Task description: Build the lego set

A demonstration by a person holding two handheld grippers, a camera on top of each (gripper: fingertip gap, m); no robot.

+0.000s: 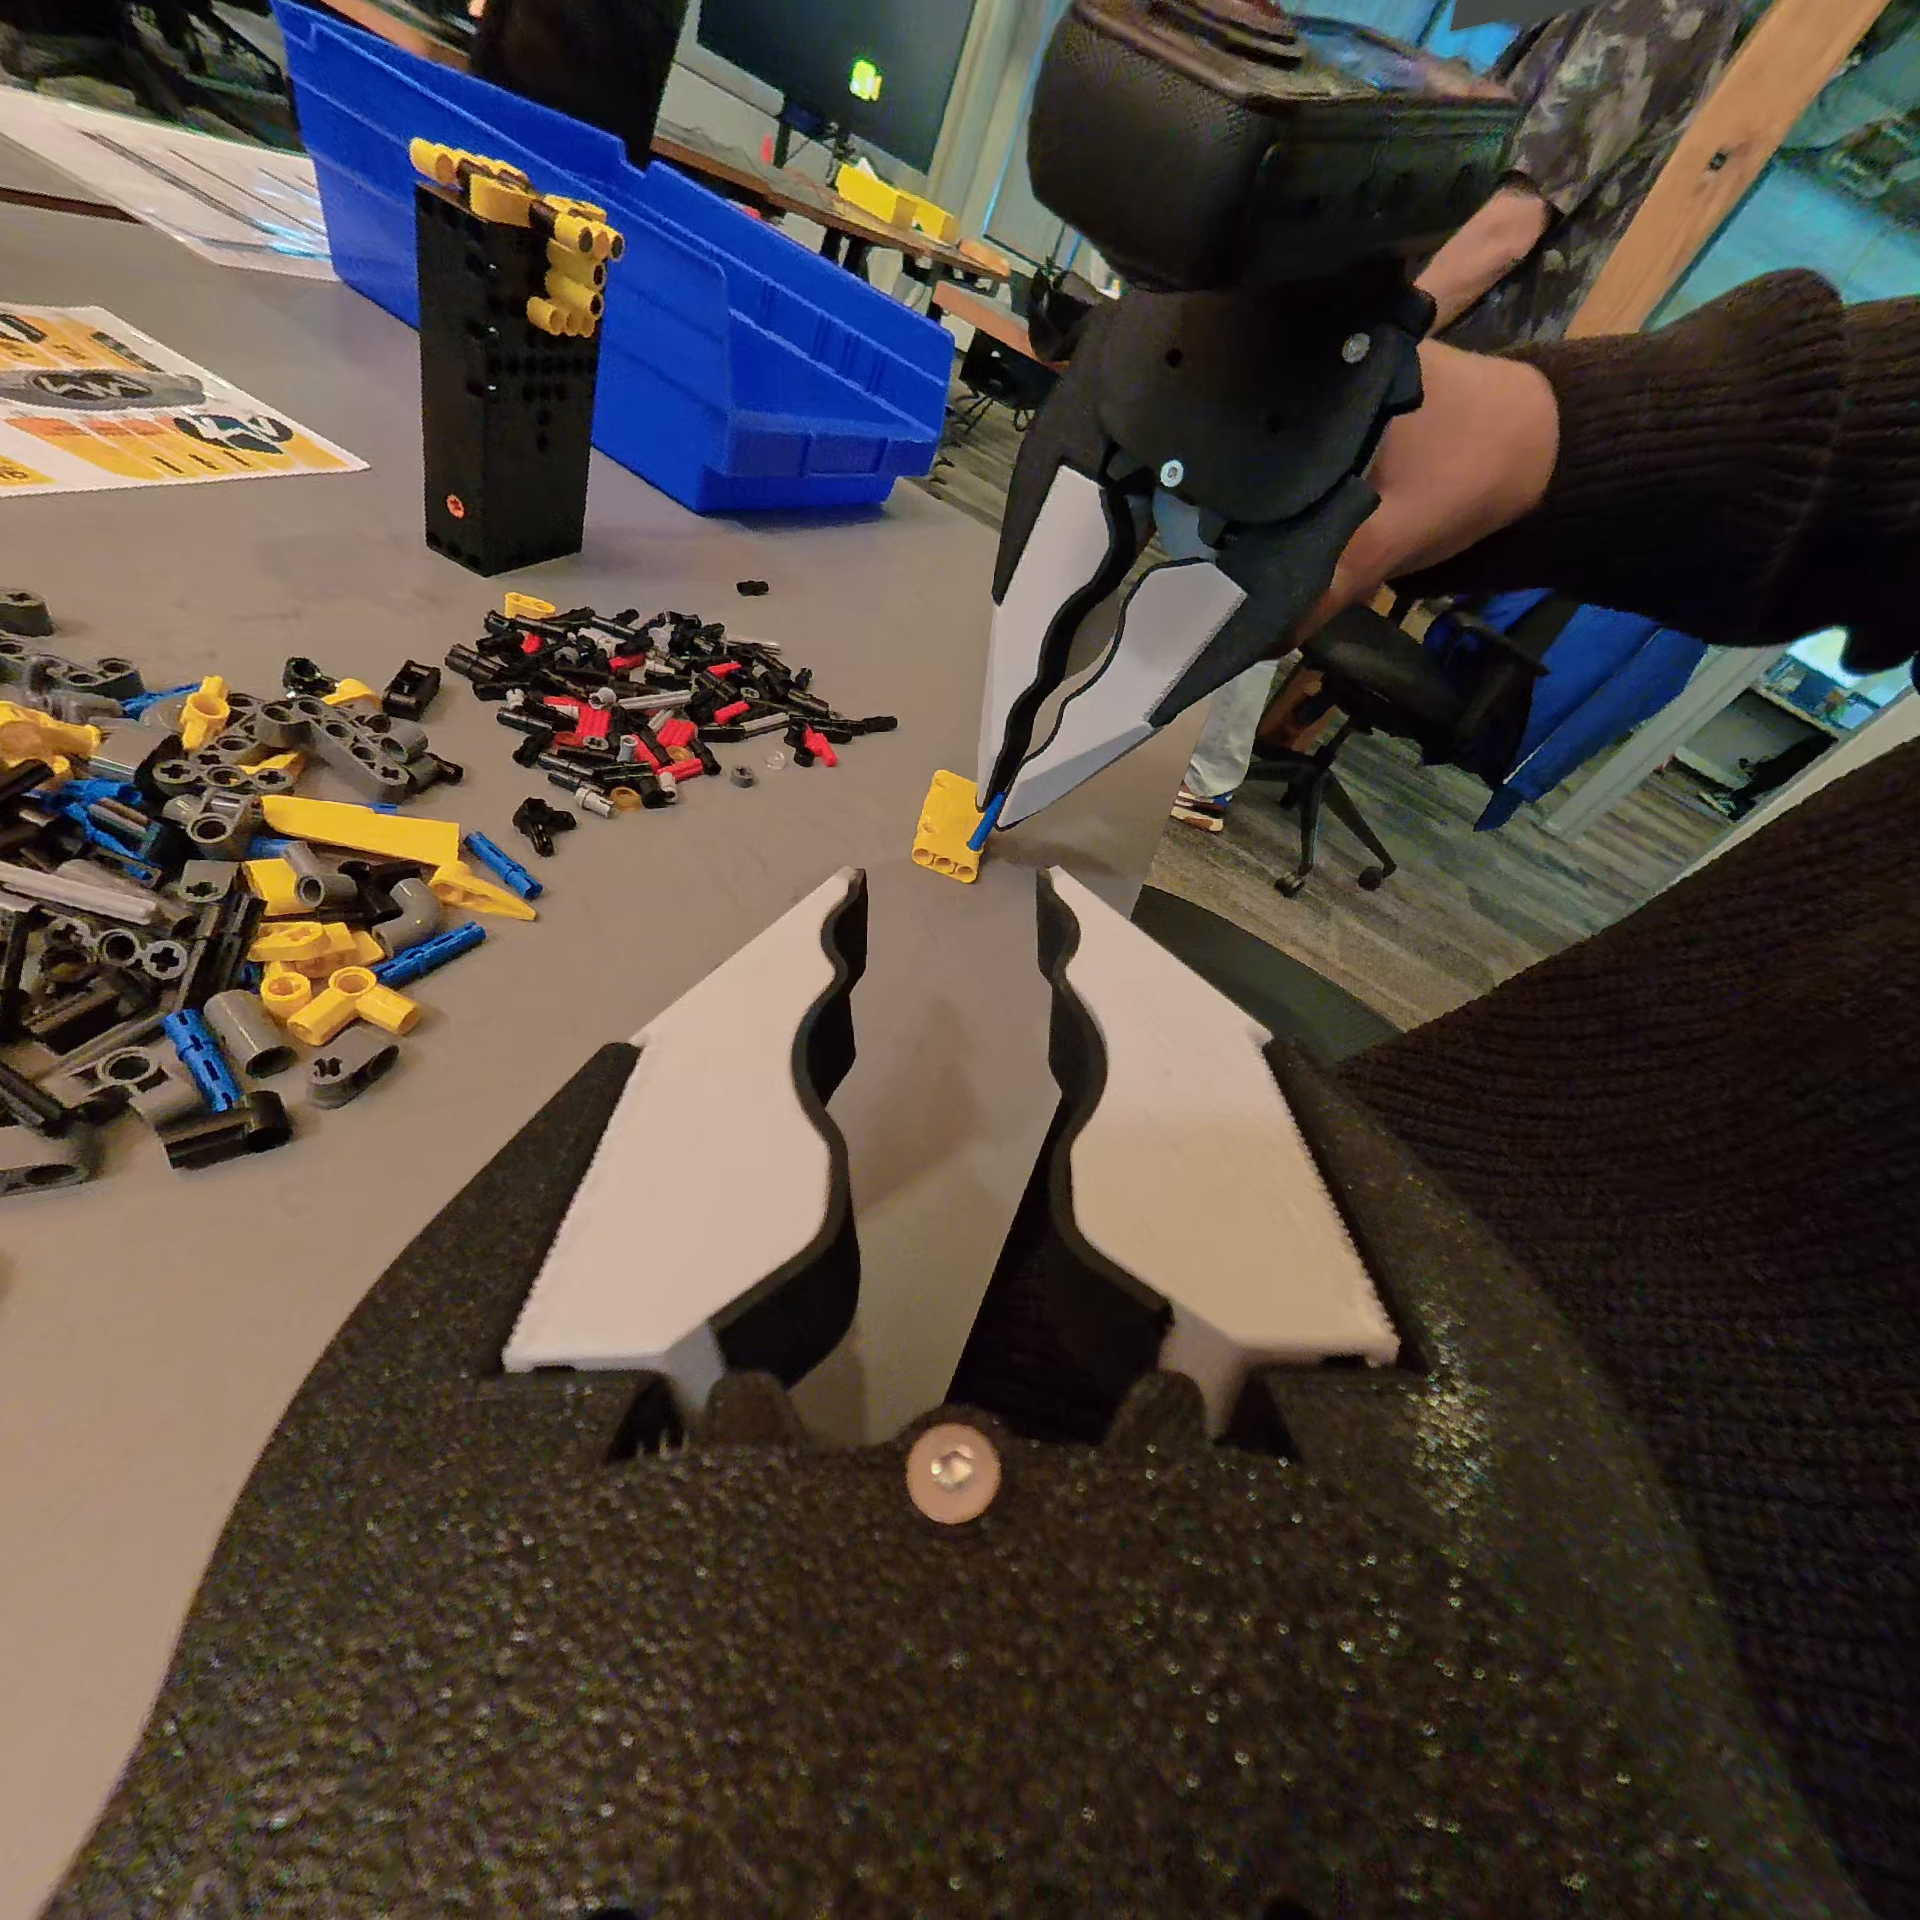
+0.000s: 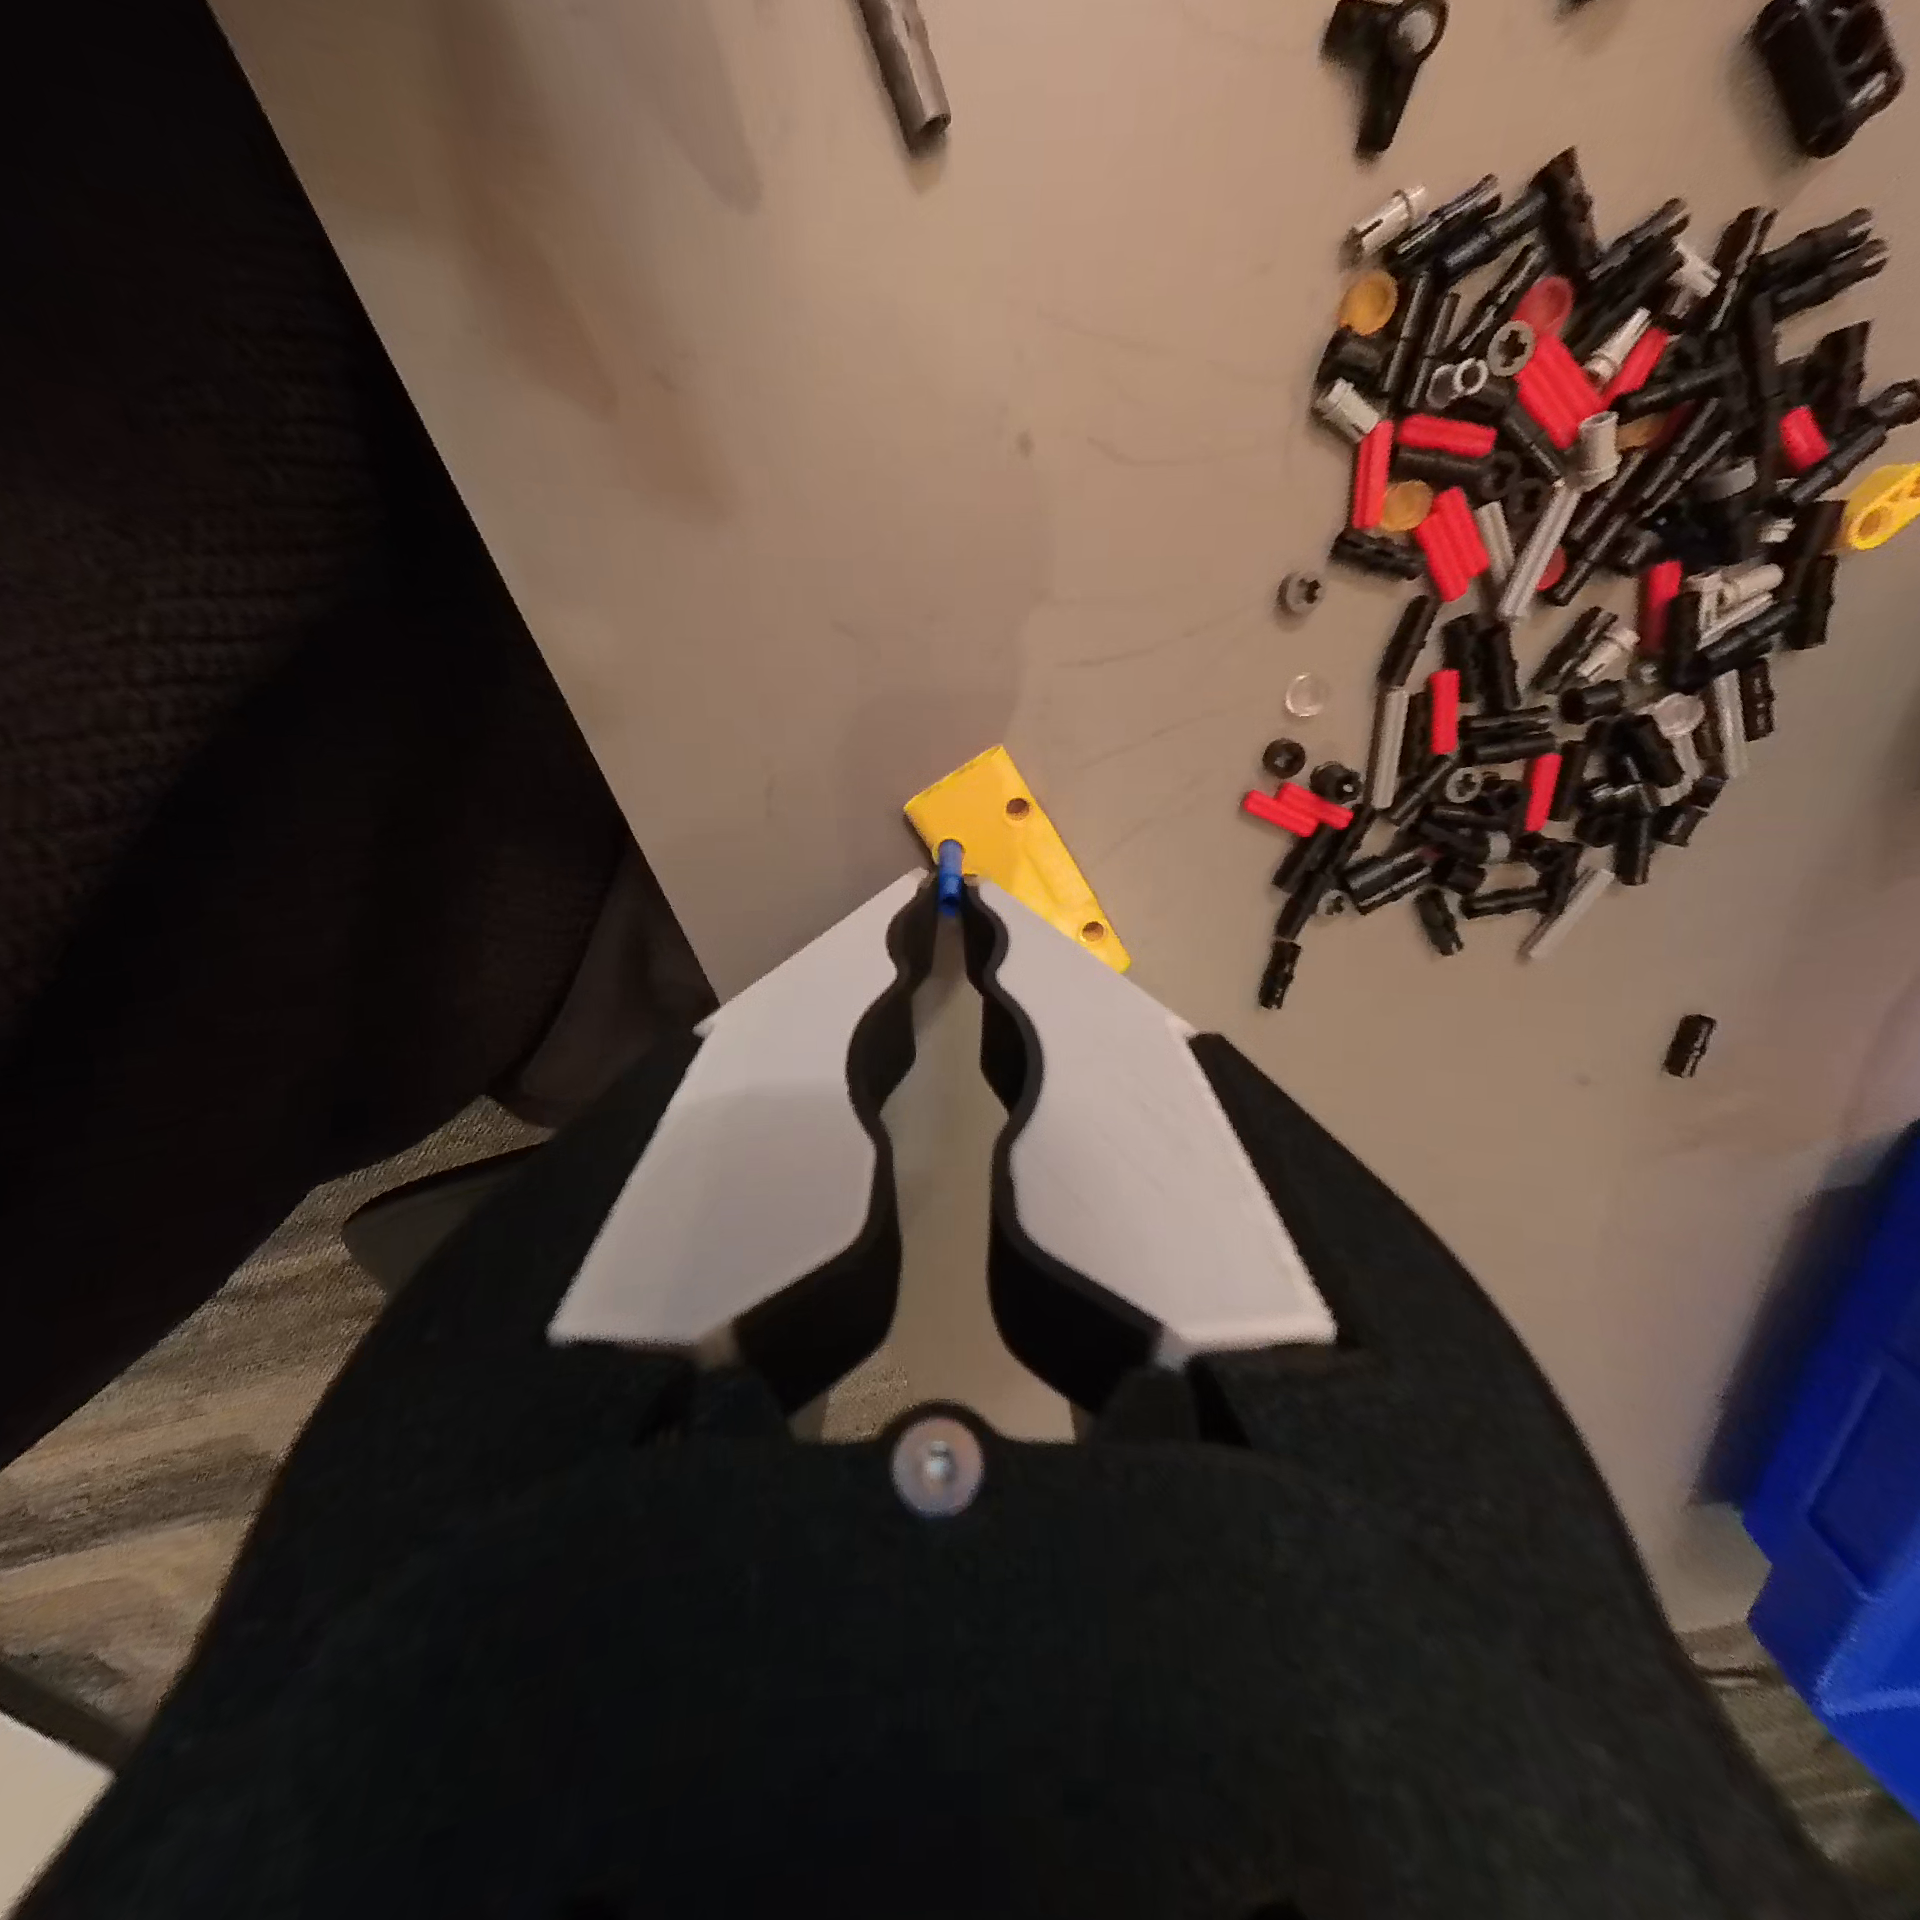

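Observation:
My right gripper [image 2: 948, 896] is shut on a small blue pin [image 2: 948, 871], whose tip touches the end of a yellow block [image 2: 1013, 847] lying on the grey table near its edge. In the left wrist view the right gripper [image 1: 1000, 816] comes down from above, with the blue pin [image 1: 985, 819] at the yellow block [image 1: 948, 826]. My left gripper [image 1: 951, 883] is open and empty. It sits low over the table, just short of the yellow block.
A pile of black, red and grey pins [image 1: 665, 701] lies left of the block and also shows in the right wrist view [image 2: 1579, 561]. Mixed yellow, grey and blue parts [image 1: 208, 883] lie at left. A black tower with yellow parts [image 1: 504, 364] and a blue bin [image 1: 665, 322] stand behind. The table edge [image 1: 1164, 821] is at right. My hands' fingertips stand some 12 cm from each other.

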